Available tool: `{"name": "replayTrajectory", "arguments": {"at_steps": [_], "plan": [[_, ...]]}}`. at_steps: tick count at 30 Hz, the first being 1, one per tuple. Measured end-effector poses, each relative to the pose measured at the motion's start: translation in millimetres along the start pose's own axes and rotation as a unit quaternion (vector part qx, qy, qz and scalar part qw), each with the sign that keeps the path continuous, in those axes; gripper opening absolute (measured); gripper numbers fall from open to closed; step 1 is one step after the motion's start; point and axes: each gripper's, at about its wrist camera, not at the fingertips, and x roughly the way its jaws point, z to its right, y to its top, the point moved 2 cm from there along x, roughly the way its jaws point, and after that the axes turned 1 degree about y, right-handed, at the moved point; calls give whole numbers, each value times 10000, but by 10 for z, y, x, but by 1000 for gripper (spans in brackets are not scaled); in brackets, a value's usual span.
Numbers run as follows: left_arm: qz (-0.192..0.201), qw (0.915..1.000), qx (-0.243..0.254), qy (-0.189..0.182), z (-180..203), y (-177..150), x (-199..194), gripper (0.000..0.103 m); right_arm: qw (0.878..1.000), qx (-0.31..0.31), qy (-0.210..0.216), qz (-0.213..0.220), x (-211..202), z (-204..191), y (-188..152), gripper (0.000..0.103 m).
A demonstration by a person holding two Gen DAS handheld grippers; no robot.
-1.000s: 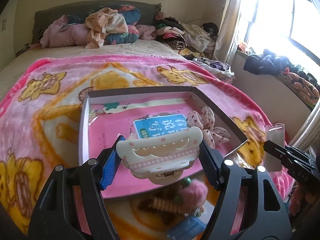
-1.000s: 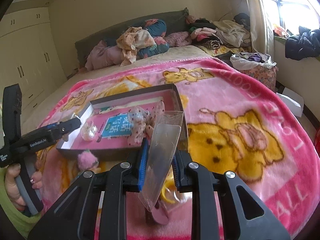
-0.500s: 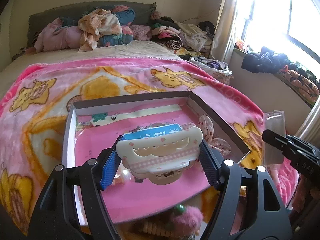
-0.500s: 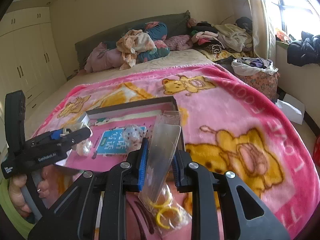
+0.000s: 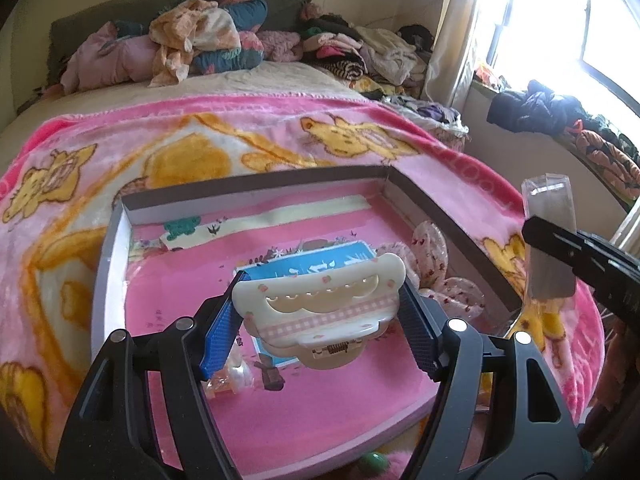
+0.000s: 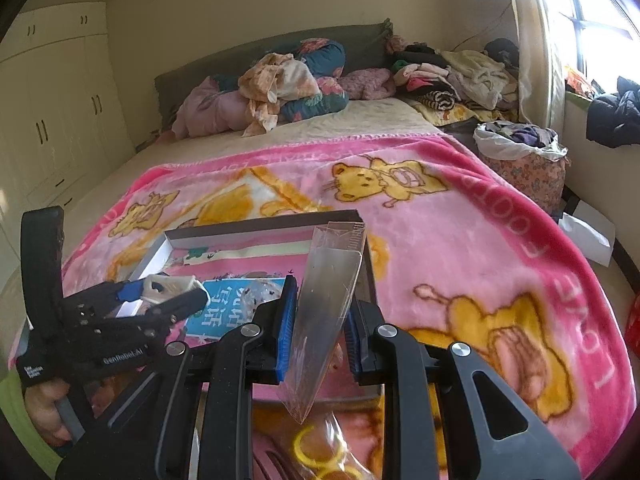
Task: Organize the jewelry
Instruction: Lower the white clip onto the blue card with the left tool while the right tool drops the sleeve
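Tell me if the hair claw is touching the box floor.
Apart. The left wrist view shows the hair claw clamped in the left gripper, hanging above the box floor.

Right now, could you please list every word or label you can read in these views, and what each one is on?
"GenRobot.AI": on the left tongs, seen by the right wrist camera.
Small white label beside it: too small to read.
Blue card in the box: large white characters, not legible.
Pink blanket: white lettering, distorted, unreadable.

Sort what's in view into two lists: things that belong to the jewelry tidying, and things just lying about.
Belongs to the job:
hair clip in the left tool
clear bag in the right tool
box
yellow rings

Lying about:
blanket
clothes pile
laundry basket
wardrobe
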Motion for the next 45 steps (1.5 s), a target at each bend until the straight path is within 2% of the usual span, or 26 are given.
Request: {"name": "replayTrajectory", "arguments": {"at_steps": [7,13,29,32,43,45], "plan": [[-254,9996,13,-91,-11,-58,134,62,9997,-75,40,-250,260,-12,14,21],[-378,9992,62,-129,1,-96,202,63,9983,-206,-95,-533,499,2,-57,21],[-374,9992,47,-93,-22,-110,221,63,9970,-238,-102,-723,660,-9,-184,25],[-375,9992,50,-87,-22,-110,221,63,9974,-215,-86,-687,639,-9,-201,36],[-374,9993,16,-20,-68,-97,207,63,9984,-218,-68,-518,429,-32,-256,51],[-354,9994,15,-6,-55,-104,185,68,9986,-225,-70,-477,394,-41,-258,54]]}}
